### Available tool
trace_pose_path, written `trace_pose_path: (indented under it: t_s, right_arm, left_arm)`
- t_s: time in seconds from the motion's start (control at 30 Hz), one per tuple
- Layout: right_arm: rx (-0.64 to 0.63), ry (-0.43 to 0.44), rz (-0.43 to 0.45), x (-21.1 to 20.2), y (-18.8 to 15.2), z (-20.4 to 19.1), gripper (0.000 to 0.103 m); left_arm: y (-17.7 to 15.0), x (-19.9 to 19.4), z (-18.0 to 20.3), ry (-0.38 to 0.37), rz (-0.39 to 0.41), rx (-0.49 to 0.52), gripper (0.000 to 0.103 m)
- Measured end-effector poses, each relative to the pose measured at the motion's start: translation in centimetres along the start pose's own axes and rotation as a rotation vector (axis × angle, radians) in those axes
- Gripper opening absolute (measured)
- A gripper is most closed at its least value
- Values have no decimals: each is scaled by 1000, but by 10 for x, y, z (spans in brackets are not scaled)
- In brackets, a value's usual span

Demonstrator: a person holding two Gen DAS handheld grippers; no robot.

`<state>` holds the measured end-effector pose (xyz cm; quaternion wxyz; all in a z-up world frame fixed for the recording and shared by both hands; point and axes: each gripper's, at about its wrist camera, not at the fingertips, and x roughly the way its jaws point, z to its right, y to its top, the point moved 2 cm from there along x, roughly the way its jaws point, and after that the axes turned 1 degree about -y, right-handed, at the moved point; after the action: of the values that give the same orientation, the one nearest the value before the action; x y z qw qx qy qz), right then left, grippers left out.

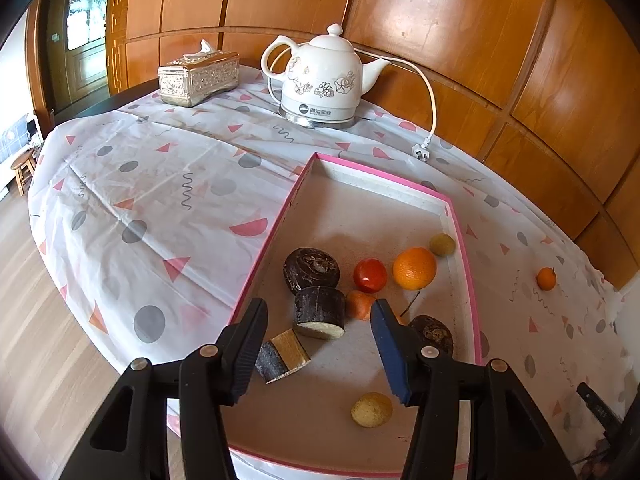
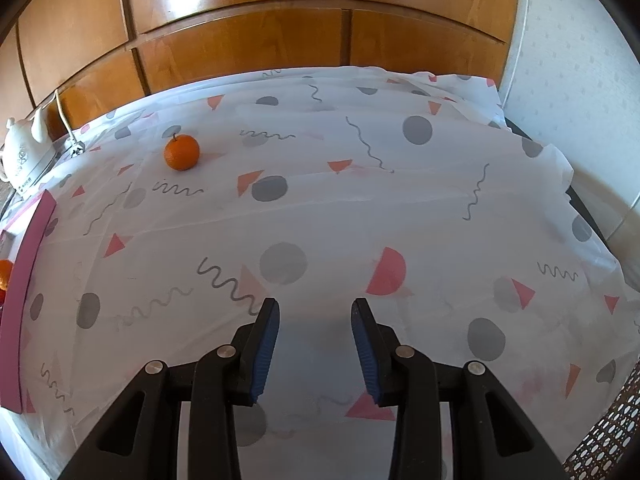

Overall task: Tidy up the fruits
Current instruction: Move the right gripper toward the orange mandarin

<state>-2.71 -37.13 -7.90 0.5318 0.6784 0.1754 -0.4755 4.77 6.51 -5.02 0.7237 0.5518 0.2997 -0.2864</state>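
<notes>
- A shallow pink-rimmed tray [image 1: 464,240] sat on a table covered by a patterned cloth [image 2: 360,208]; this tray serves as the landmark below.
- Inside the tray lay an orange [image 1: 414,268], a red tomato-like fruit [image 1: 370,275], dark sugarcane pieces [image 1: 319,312] and small pale round fruits [image 1: 371,409].
- The left gripper [image 1: 318,344] hovered over the tray's near half, jaws parted, gripping nothing; a cane piece lay below the gap, untouched.
- A lone tangerine [image 2: 181,152] with a short stem rested on the cloth outside the tray, well apart from its right rim.
- The right gripper [image 2: 315,350] hung over bare cloth to the right of the tray, jaws apart and empty.
- The tangerine seemed light, soft-skinned and likely to roll; a gentle grip across its widest middle would suit.
</notes>
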Motion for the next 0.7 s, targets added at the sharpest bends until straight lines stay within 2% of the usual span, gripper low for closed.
trace_pose_path:
  t_s: [0.4,0.5,0.57,0.7]
  right_arm:
    - [-76,76,7,3,20,-29,38]
    - [-93,121,14,3,29,-39,38]
    - [-106,141,24,4,37,-46,44]
    - [-137,165,49,8,58,-62,44]
  left_arm:
    - [1,-1,-3,6,2,-12,54]
    - [2,-3,-5,9,12,-18,57]
    - [3,-4,-6,12,17,-23,57]
    - [3,-5,-8,14,14,-28,57]
